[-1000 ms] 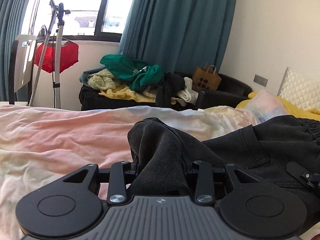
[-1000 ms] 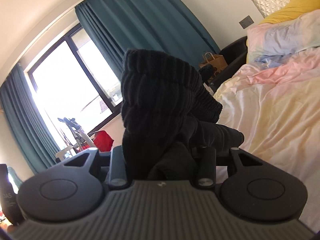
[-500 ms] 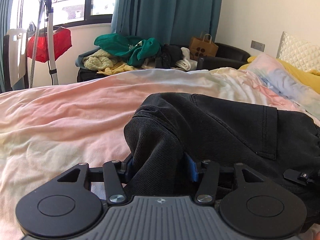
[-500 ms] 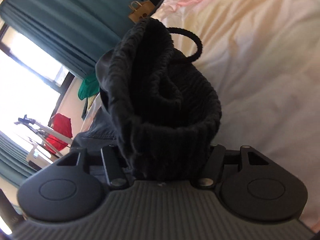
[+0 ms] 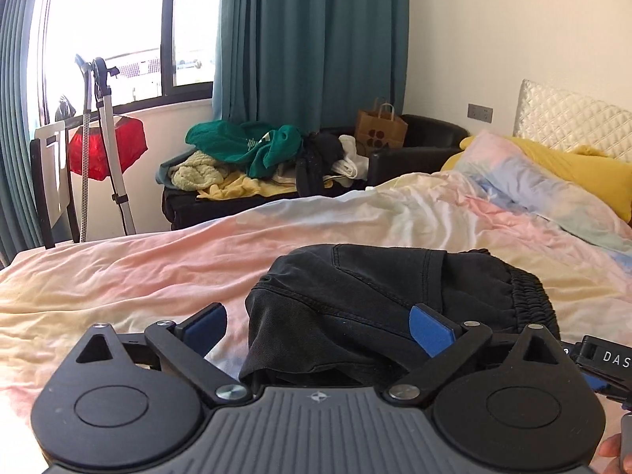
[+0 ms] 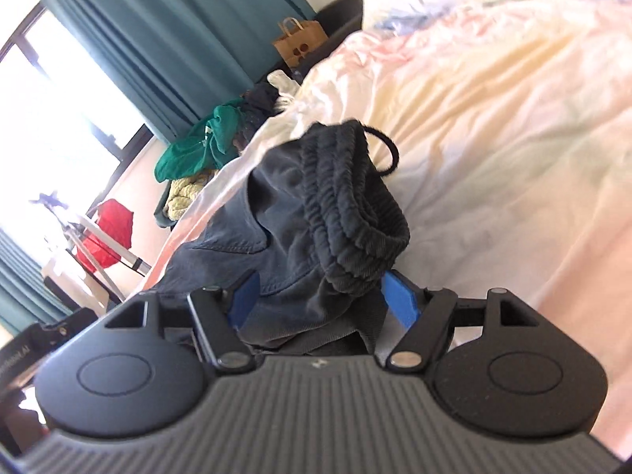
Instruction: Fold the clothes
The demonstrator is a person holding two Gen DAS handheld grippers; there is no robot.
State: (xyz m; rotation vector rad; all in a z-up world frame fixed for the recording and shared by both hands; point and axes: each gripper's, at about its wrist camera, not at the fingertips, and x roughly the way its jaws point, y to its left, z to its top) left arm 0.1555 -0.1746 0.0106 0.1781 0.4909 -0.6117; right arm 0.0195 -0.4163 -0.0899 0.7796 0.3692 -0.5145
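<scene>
1. Since a second ago, both my grips have let go: the black shorts (image 5: 379,300), which were bunched up and pinched in each hand-held gripper, now lie folded on the bed (image 5: 118,276), and the jaws on both sides have just been opening.
2. My left hand-held gripper (image 5: 318,326) stands wide open; its blue pads (image 5: 428,330) are clear of the cloth, though the near folded edge of the shorts lies between them.
3. My right hand-held gripper (image 6: 322,294) is also spread, less widely. The elastic waistband (image 6: 351,213) sits between its pads; I cannot see either pad pressing on it.
4. In the left view the shorts' far edge is a straight fold, and the gathered waistband forms the right-hand edge.
5. A drawstring loop (image 6: 389,154) sticks out past the waistband onto the sheet.
6. Open bed surface lies to the left of the shorts and beyond them, up to the pillows (image 5: 553,173).
7. Past the bed's far edge, a heap of clothes (image 5: 245,154) sits on a dark bench below the curtain (image 5: 312,39).
</scene>
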